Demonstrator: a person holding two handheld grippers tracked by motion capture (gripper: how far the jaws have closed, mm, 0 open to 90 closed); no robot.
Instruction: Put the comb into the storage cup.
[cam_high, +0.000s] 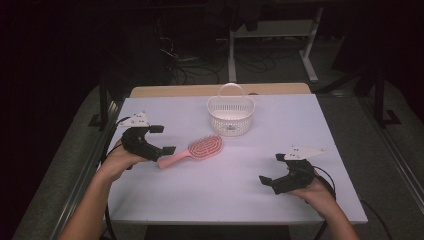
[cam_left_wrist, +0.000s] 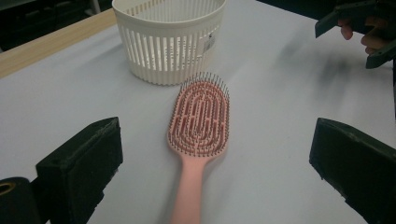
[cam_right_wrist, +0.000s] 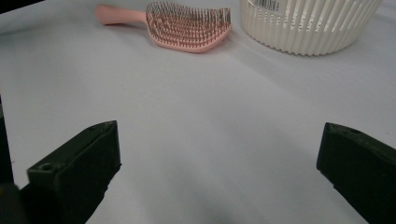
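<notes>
The left gripper (cam_high: 161, 139), jaws spread wide, is lining up on the handle of the pink hairbrush (cam_high: 192, 151), which is lying bristles-up just in front of the white slotted basket (cam_high: 231, 116). A grip taken at the very end of the slim handle risks letting the heavier head droop or swing, possibly clipping the basket rim. The right gripper (cam_high: 270, 171), also open, is idling well apart. The white tabletop (cam_high: 210, 195) is sitting in a dark room with cables and desk legs (cam_high: 310, 52) behind.
</notes>
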